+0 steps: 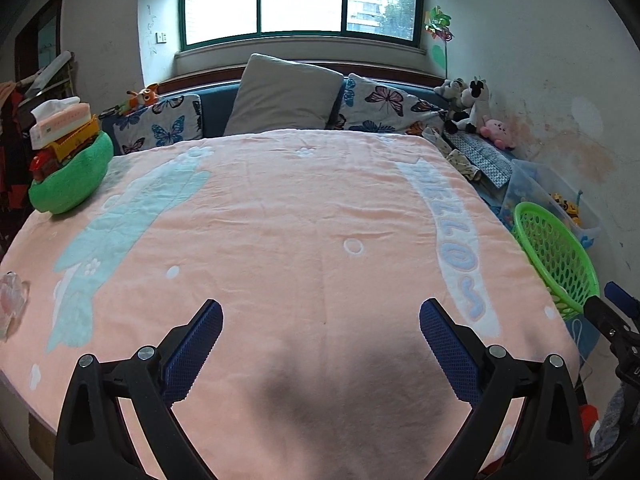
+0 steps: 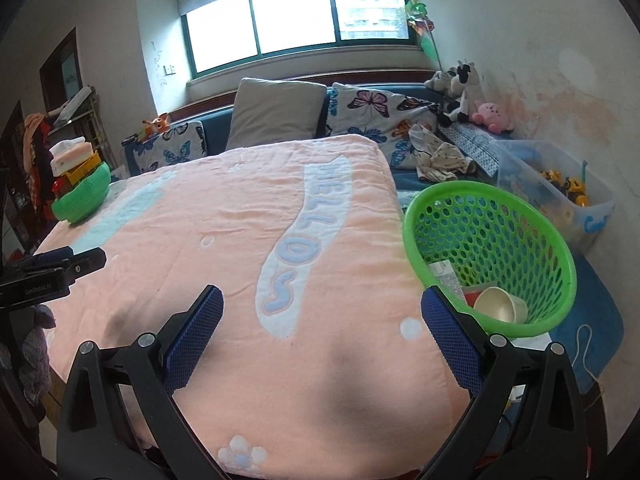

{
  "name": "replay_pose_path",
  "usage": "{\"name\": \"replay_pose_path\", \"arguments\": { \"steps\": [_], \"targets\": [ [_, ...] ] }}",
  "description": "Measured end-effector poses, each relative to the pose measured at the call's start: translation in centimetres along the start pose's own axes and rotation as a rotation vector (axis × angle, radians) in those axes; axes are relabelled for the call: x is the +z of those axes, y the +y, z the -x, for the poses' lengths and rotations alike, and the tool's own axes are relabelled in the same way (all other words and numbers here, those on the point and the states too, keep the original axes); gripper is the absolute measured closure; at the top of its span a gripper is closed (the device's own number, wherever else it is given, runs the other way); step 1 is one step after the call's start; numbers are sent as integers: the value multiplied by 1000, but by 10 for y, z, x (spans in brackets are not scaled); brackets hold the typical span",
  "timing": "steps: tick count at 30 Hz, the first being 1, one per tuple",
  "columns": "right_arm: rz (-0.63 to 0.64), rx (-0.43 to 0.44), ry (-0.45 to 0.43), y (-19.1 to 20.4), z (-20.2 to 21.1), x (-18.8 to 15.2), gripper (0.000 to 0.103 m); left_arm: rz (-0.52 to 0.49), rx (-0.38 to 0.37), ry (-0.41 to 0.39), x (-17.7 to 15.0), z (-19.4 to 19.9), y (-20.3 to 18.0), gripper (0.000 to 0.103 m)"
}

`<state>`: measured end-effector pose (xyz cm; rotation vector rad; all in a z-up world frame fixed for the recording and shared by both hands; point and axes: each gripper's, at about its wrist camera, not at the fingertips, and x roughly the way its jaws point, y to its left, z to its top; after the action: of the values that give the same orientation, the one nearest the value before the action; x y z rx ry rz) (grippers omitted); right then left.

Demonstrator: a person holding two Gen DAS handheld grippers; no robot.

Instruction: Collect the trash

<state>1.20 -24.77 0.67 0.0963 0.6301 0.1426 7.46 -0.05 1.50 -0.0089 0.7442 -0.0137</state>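
Note:
A green perforated basket [image 2: 492, 240] stands at the bed's right edge; it also shows in the left wrist view [image 1: 556, 256]. Inside it lie a cream paper cup [image 2: 500, 305] and a white wrapper [image 2: 444, 274]. A crumpled clear plastic piece [image 1: 12, 300] lies at the bed's left edge. My left gripper [image 1: 320, 312] is open and empty above the pink blanket [image 1: 300, 220]. My right gripper [image 2: 322, 300] is open and empty, its right finger close to the basket's near rim. The left gripper shows at the left of the right wrist view [image 2: 60, 266].
A green cushion [image 1: 72, 176] with a toy truck and tissue box sits at the bed's far left. Pillows [image 1: 284, 94] line the headboard. Plush toys [image 1: 468, 104] and a clear toy bin [image 2: 560, 196] stand along the right wall.

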Motion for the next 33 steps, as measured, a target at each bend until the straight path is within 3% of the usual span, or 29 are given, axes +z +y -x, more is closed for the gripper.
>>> {"name": "replay_pose_path", "arguments": {
  "steps": [33],
  "targets": [
    [13,53,-10,20,6,-4,5,-43,154,-85,-18,26,-7,7]
  ]
}}
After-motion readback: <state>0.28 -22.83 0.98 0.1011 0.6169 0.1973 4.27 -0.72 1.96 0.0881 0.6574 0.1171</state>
